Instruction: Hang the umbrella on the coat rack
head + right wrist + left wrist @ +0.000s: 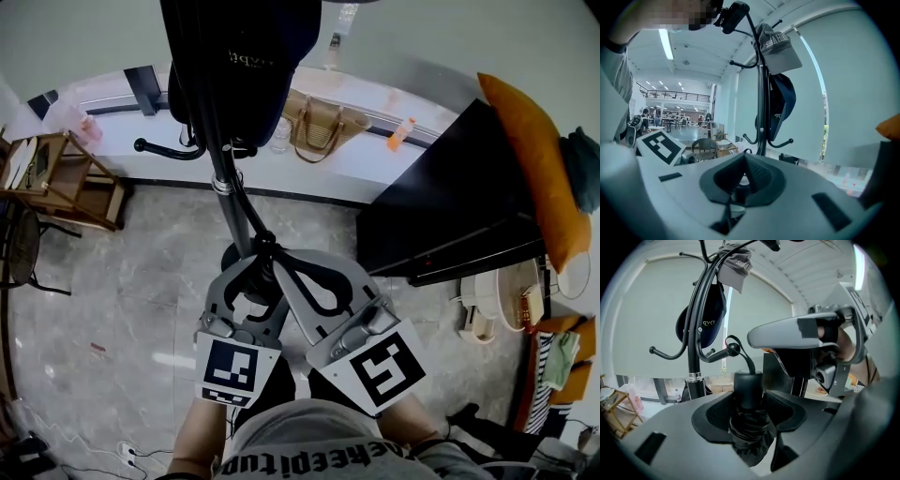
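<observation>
Umbrella (748, 430): black, folded, crinkled fabric; smooth round handle (748, 387); thin strap (742, 347) at the coat rack (693, 341)'s ball-tipped hook (723, 353).
Left tongs (749, 411): clamped around the umbrella, below that hook.
Right tongs (740, 174): pressed together, empty, beside the strap.

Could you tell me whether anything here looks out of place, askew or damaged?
Nothing stands out. The coat rack stands upright with a dark cap and a grey cap hanging on it. The left gripper holds the folded umbrella upright, and the right gripper pinches its strap, raised near a hook.
</observation>
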`<state>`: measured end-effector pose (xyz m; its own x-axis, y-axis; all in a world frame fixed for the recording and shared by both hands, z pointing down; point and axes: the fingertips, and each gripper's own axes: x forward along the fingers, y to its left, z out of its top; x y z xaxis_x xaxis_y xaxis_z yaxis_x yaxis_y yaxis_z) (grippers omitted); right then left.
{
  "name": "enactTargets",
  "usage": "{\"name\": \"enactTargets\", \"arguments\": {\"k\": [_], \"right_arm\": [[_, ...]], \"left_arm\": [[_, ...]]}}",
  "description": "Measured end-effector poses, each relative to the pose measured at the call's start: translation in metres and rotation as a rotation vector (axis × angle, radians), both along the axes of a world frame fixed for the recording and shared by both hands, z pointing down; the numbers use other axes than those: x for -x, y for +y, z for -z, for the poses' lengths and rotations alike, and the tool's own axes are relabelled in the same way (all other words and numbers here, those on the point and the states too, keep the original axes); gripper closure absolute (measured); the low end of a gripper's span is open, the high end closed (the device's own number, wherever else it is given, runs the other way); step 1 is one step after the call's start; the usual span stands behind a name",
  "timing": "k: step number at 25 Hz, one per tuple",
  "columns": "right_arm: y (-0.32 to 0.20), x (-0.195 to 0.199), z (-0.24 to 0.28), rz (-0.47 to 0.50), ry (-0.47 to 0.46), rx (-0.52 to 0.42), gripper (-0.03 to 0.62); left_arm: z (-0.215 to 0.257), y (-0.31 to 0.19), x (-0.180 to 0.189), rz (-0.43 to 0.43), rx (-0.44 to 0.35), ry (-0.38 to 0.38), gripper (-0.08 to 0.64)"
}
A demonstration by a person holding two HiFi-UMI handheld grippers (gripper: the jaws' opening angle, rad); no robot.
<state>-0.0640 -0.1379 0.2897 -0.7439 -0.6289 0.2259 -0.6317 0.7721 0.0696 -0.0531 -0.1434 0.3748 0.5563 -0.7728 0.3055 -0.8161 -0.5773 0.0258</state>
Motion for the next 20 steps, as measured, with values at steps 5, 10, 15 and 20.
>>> {"name": "enactTargets", "arguments": {"k": [5, 10, 15, 20], "right_arm": [[-0.011, 0.002, -0.010, -0.039, 0.029, 0.022, 0.581], [-0.018, 0.001, -0.013, -0.051, 0.030, 0.035, 0.580], [-0.019, 0.001, -0.014, -0.042, 0.014, 0.043, 0.580], [-0.020, -0.003, -0.015, -0.070, 0.009, 0.045, 0.580]], "left_arm": [[0.001, -0.002, -0.001, -0.012, -0.001, 0.001, 0.334], [-0.001, -0.005, 0.000, -0.017, 0.004, 0.008, 0.333], [-0.006, -0.011, 0.002, -0.019, 0.015, 0.010, 0.334], [-0.009, -0.016, 0.006, -0.010, 0.020, 0.008, 0.333]]}}
